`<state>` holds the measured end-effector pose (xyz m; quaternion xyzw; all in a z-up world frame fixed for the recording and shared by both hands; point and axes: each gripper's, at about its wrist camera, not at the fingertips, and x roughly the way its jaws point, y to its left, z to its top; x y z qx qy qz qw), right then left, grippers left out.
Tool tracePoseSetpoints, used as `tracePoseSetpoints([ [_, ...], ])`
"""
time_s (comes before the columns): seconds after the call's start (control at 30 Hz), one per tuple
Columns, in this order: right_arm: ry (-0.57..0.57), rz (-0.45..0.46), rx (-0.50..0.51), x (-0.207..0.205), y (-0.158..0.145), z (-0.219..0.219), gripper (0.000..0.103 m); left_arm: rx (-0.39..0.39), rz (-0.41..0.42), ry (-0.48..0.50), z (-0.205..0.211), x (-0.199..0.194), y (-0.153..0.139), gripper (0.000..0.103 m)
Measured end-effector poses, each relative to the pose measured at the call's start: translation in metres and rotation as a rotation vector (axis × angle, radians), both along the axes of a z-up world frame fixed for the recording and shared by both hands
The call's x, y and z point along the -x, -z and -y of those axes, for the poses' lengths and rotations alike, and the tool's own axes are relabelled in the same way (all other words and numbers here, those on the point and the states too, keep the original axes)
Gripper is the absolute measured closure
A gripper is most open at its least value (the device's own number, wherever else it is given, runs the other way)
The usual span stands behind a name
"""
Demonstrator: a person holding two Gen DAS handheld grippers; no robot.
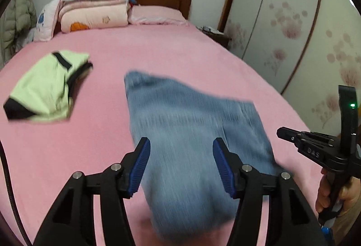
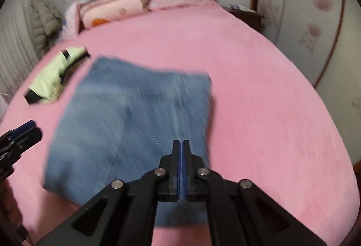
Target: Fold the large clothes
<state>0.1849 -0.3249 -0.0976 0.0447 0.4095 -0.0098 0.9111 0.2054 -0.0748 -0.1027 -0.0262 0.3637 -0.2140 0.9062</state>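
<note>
Left wrist view: folded jeans on pink bed, centre-near; folded green garment far left. Left gripper half-wide, empty; right gripper pressed closed, empty. Fold apparently finished; next, likely set aside.

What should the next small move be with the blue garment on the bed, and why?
Probably bring both grippers down to its near edge for another fold. The blue garment lies flat on the pink bed, held by neither: the left hand-held gripper stands open above it, the right hand-held gripper is shut on nothing.
</note>
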Motion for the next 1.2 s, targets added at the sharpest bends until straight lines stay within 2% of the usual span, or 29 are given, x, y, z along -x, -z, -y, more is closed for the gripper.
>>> tracePoseSetpoints([
  [0.03,-0.015,0.011,-0.018,-0.012,-0.007,-0.004,0.101,-0.001,-0.004,-0.007,0.001,-0.010,-0.003,0.045],
  [0.1,-0.041,0.016,-0.055,-0.038,-0.017,-0.013,0.101,0.001,-0.037,-0.003,0.007,-0.042,-0.006,0.030],
  [0.17,-0.065,-0.002,-0.100,-0.071,-0.017,-0.023,0.098,-0.003,-0.052,-0.014,0.014,-0.069,-0.003,0.025],
  [0.33,-0.088,-0.095,-0.149,-0.144,0.015,-0.041,0.098,-0.013,-0.129,-0.051,0.031,-0.136,0.027,0.025],
  [0.43,-0.073,-0.178,-0.180,-0.169,0.045,-0.036,0.098,-0.059,-0.180,-0.085,0.038,-0.172,0.052,0.025],
  [0.53,0.011,-0.232,-0.088,-0.182,0.072,-0.016,0.099,-0.149,-0.232,-0.145,0.035,-0.200,0.079,0.026],
  [0.6,0.047,-0.219,-0.067,-0.180,0.077,0.006,0.103,-0.129,-0.300,-0.173,0.023,-0.214,0.096,0.026],
  [0.67,0.070,-0.210,-0.082,-0.174,0.081,0.028,0.103,-0.055,-0.343,-0.167,0.012,-0.220,0.106,0.025],
  [0.7,0.055,-0.206,-0.122,-0.172,0.083,0.034,0.103,-0.043,-0.340,-0.159,0.011,-0.220,0.108,0.025],
  [0.77,0.038,-0.195,-0.157,-0.169,0.084,0.040,0.103,-0.086,-0.297,-0.146,0.018,-0.216,0.108,0.025],
  [0.87,0.040,-0.181,-0.114,-0.168,0.088,0.031,0.103,-0.134,-0.262,-0.141,0.025,-0.215,0.109,0.025],
  [0.97,0.048,-0.180,-0.079,-0.170,0.093,0.019,0.103,-0.107,-0.278,-0.142,0.023,-0.217,0.112,0.025],
  [1.07,0.047,-0.176,-0.074,-0.169,0.090,0.020,0.103,-0.116,-0.244,-0.148,0.021,-0.211,0.107,0.025],
  [1.2,0.060,-0.175,-0.163,-0.161,0.075,0.033,0.100,-0.139,-0.218,-0.179,0.023,-0.197,0.089,0.025],
])
